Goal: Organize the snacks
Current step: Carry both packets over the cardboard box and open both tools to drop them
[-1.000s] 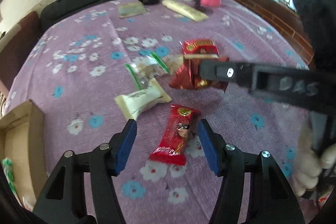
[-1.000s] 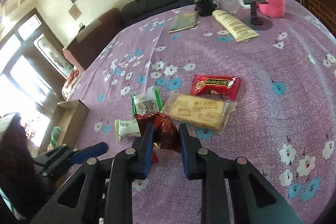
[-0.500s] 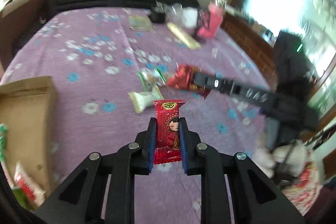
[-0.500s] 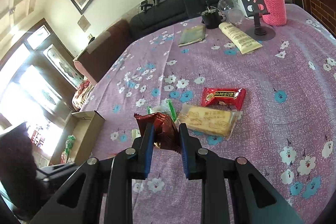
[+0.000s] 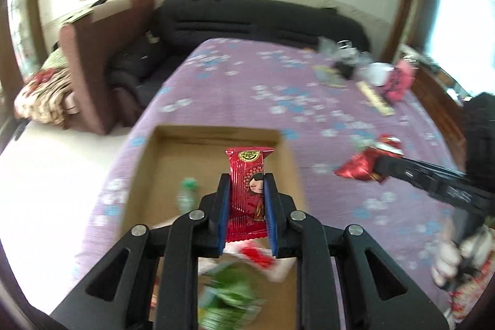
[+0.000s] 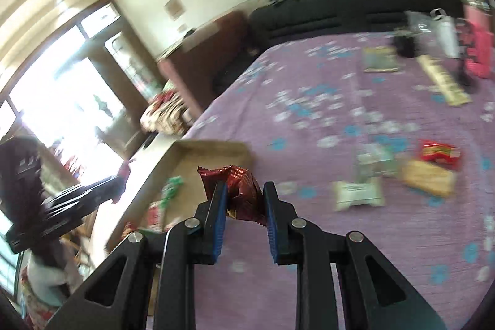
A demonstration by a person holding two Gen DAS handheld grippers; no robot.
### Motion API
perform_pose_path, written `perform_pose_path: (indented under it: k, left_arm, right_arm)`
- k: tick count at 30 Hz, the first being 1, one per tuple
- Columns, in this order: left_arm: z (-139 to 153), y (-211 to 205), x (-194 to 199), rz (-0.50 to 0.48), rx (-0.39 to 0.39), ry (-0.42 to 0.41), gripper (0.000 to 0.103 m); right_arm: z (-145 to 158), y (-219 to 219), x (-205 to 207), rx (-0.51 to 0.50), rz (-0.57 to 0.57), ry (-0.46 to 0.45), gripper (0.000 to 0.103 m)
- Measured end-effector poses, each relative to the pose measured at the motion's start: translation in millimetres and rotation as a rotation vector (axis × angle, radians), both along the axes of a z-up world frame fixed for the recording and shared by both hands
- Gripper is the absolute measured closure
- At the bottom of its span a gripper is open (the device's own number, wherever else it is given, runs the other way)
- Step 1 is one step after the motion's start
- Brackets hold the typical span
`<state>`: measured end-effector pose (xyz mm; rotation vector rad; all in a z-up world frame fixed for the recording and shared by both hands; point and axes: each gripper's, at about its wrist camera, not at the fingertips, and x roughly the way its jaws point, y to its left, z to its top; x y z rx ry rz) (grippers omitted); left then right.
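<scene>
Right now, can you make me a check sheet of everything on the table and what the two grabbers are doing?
Surface: purple flowered tablecloth.
Job's things: open brown cardboard box at the table edge, snacks already inside; white wrapped snack, tan biscuit pack and flat red packet lie on the cloth.
Clutter: pink bottle, cream tube, flat greenish pouch at the far end.
Grippers: left gripper shut on a red wrapper with a cartoon girl, above the box; right gripper shut on a crinkled dark red foil pack.
Cables: nothing seen.
Surroundings: black sofa, bright windows.
</scene>
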<state>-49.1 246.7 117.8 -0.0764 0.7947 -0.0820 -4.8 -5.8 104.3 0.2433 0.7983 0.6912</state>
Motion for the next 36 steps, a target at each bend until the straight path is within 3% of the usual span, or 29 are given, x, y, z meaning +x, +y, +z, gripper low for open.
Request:
perform_pose_path:
  k: [8, 15, 17, 19, 25, 29, 36]
  left_arm:
    - [-57.4, 45.7, 48.9, 0.081, -0.055, 0.133, 0.081]
    - [-68.0, 61.7, 57.2, 0.127, -0.09, 0.168, 0.078]
    - [-64.4, 63.6, 55.0, 0.126, -0.096, 0.156, 0.068]
    - [-56.7, 65.3, 47.4, 0.126, -0.108, 0.129, 0.06]
    - [-23.6, 62.8, 11.1, 0.125, -0.142, 0.049, 0.057]
    - [2.0, 48.3, -25.6, 0.112, -0.176, -0.036, 0.039]
    - [17.7, -16.8, -45.0, -0.024, -0.257, -0.085, 0.03]
  right_arm:
    - [-19.5, 105.3, 9.2, -0.11, 0.096, 0.023, 0.081]
    - [-53.7, 143.9, 23.2, -0.208, 0.106, 0.053, 0.08]
    - [-55.6, 147.4, 19.7, -0.228, 0.109, 0.035, 0.08]
    - [-52.0, 144.2, 16.0, -0.216, 0.114, 0.022, 0.079]
    - [-24.9, 115.4, -2.0, -0.171, 0.098, -0.038, 0.066]
    - [-17.5, 70.9, -3.8, -0.125, 0.04, -0.042, 0.062]
    - [-17.0, -37.9, 10.4, -0.085, -0.148, -0.03, 0.062]
